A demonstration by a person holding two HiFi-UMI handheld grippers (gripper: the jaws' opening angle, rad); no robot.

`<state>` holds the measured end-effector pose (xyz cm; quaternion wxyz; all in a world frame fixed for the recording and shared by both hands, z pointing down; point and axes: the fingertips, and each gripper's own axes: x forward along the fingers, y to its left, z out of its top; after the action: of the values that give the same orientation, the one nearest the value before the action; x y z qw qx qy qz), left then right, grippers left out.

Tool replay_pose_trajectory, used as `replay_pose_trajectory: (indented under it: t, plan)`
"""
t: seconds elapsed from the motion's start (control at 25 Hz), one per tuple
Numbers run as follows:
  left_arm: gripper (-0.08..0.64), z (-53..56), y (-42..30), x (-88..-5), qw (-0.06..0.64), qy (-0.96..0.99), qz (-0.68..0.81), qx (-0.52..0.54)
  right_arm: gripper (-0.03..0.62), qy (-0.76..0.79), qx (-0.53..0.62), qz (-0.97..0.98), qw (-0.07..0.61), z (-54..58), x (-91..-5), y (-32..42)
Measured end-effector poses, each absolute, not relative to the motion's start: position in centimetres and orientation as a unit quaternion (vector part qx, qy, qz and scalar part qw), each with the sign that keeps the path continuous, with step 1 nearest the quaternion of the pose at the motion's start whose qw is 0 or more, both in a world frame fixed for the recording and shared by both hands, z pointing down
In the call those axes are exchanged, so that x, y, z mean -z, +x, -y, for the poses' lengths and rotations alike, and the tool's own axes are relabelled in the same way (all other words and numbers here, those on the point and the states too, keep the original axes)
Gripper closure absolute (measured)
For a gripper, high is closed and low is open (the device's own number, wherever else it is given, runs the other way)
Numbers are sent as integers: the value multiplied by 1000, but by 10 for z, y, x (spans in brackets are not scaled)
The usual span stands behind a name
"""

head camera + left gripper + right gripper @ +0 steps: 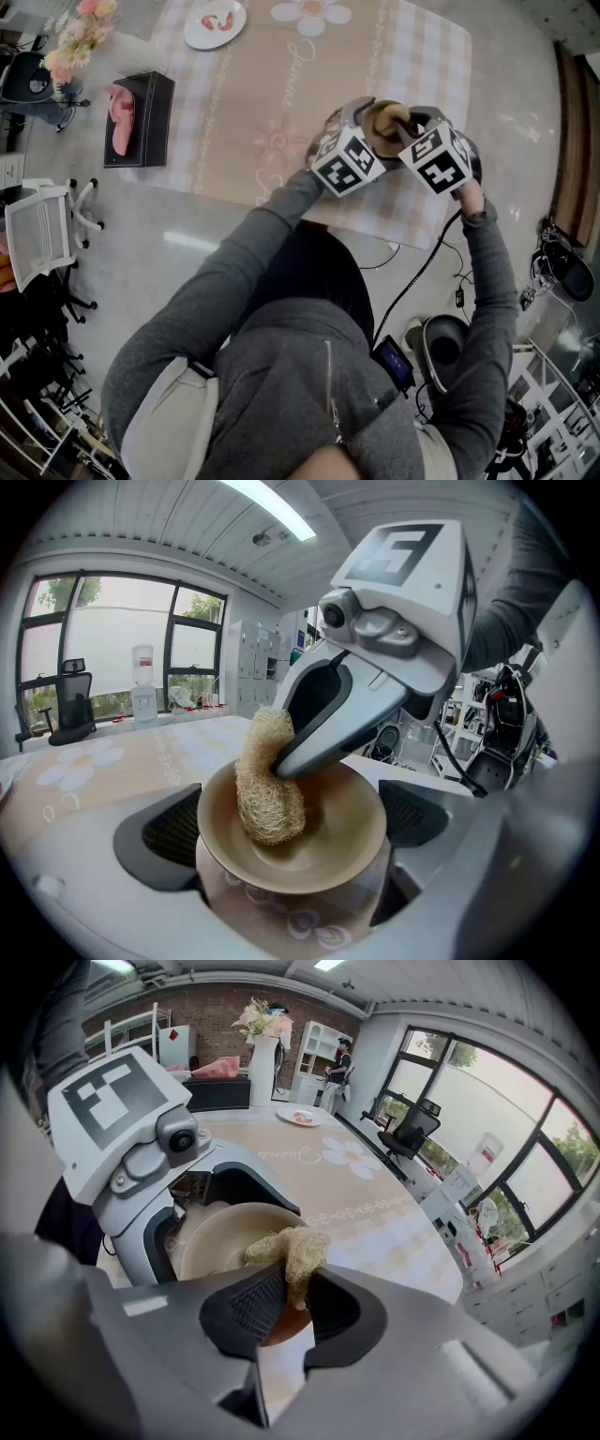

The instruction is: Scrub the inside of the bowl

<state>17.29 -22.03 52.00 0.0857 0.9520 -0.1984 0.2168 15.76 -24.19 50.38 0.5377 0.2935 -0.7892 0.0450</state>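
Both tools are loaded: your left gripper point(359, 133) clamps the bowl point(328, 847) above the near edge of the table point(281, 94); your right gripper point(286, 1303) pinches the loofah point(268, 789), pressed inside it. Hold the bowl steady and sweep firm circles up to the rim.

Table point(281, 94), one, covered by a beige cloth point(422, 56) with a checked border and a printed daisy at the far end. Lying on it: a white plate point(215, 22) with red pieces, near the far edge; a black box point(141, 117) with a pink item on top, at the left edge
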Motion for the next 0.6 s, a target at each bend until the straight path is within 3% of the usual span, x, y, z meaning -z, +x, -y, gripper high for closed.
replay_pose_trajectory:
  t: [0.6]
  plan:
    - [-25, 220, 173, -520, 85, 952, 199, -217, 537, 240, 8, 760, 603, 227, -509, 167]
